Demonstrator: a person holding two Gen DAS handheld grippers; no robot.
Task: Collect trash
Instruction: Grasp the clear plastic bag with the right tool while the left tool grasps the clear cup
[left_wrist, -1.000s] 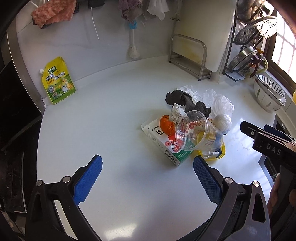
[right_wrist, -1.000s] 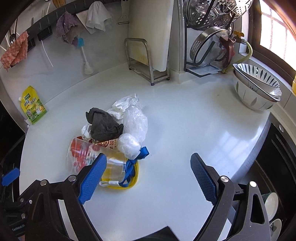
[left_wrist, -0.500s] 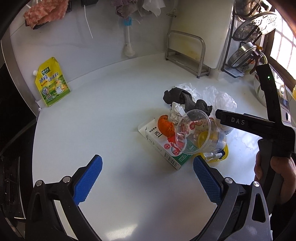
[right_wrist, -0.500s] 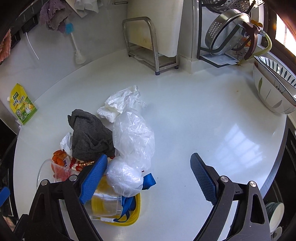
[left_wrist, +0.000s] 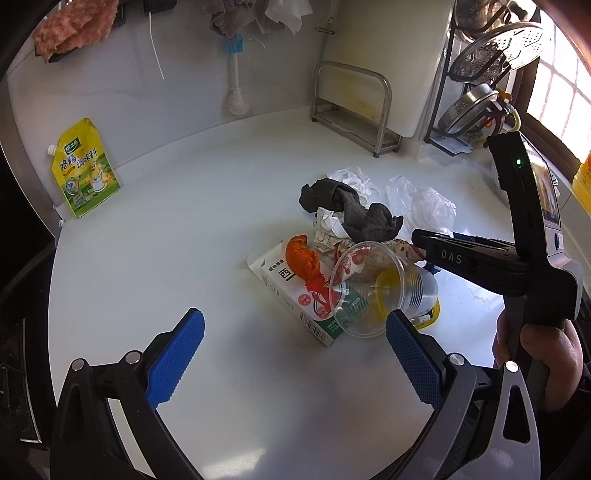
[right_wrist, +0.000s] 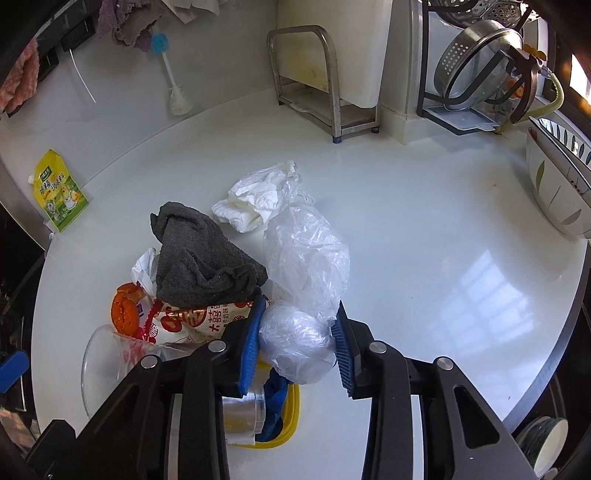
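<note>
Right gripper (right_wrist: 297, 334): your jaws are closing, with the round end of the clear plastic bag (right_wrist: 306, 273) between them. Both blue pads sit against the bag's sides, so it is gripped.
Left gripper (left_wrist: 291, 347): your jaws stand wide apart with nothing between them, above bare counter just near of the pile.
Counter (right_wrist: 424, 229): one white top, one trash pile left of centre.
Trash pile, counted: one clear plastic bag; one dark grey cloth (right_wrist: 199, 262) draped on top; one crumpled white tissue (right_wrist: 255, 203) at the far edge, touching the bag; one crumpled paper (left_wrist: 327, 229) under the cloth's left side.
More of the pile: one orange peel (left_wrist: 303, 256) lying on one white carton (left_wrist: 291, 291); one clear plastic cup (left_wrist: 369, 291) on its side, mouth toward you; one printed snack wrapper (right_wrist: 199, 317) under the cloth.
Near edge of the pile: one yellow lid or dish (right_wrist: 290, 413), with something blue and a small metal tin on it; I cannot tell what the blue thing is.
Yellow pouch (left_wrist: 85, 170): one, upright against the far left wall, well apart from the pile.
Far wall: one bottle brush (right_wrist: 173, 85) hanging, one metal rack (right_wrist: 321, 81) holding one white board.
Far right: one wire stand with metal strainers (right_wrist: 476, 62); stacked patterned bowls (right_wrist: 557, 184) at the right edge, count unclear.
Your hand (left_wrist: 535, 350): one seen, on the right gripper's handle.
</note>
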